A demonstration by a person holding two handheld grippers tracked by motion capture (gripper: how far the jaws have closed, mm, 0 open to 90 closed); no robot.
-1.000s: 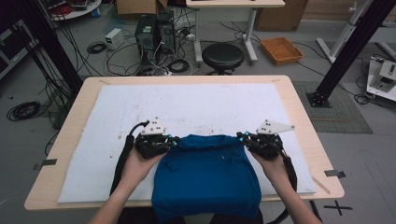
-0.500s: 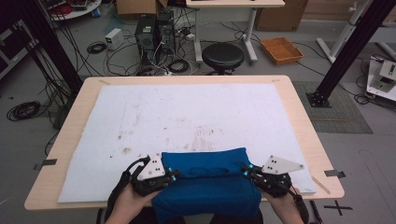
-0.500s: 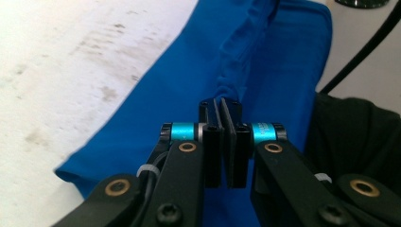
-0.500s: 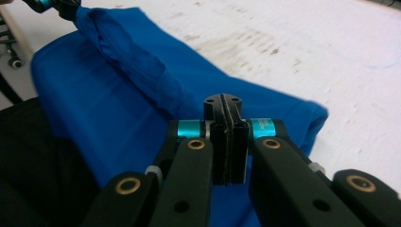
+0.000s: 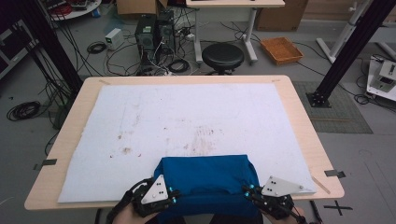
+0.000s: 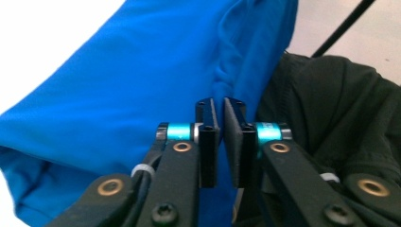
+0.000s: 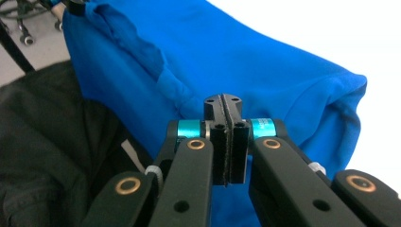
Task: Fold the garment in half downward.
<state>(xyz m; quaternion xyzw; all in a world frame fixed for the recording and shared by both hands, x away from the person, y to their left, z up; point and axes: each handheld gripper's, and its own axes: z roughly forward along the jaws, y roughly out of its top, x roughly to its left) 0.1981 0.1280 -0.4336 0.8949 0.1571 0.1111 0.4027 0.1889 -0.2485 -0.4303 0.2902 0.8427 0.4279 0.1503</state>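
Observation:
A folded blue garment (image 5: 205, 179) lies at the near edge of the white mat (image 5: 187, 116) and hangs partly over the table's front. My left gripper (image 5: 170, 198) holds its near left side and my right gripper (image 5: 247, 193) its near right side. In the left gripper view the jaws (image 6: 221, 106) stand almost together, with blue cloth (image 6: 142, 85) between and behind them. The right gripper (image 7: 223, 104) has its jaws pressed tight against the blue cloth (image 7: 265, 66).
The wooden table (image 5: 299, 121) carries a stained white mat. A person's dark clothing (image 6: 340, 109) sits just behind the garment. On the floor beyond the table are a black stool (image 5: 222, 56), cables and an orange tray (image 5: 281, 49).
Both grippers have drawn back toward the near table edge, dragging the blue garment with them from mid-mat until it overhangs the front.

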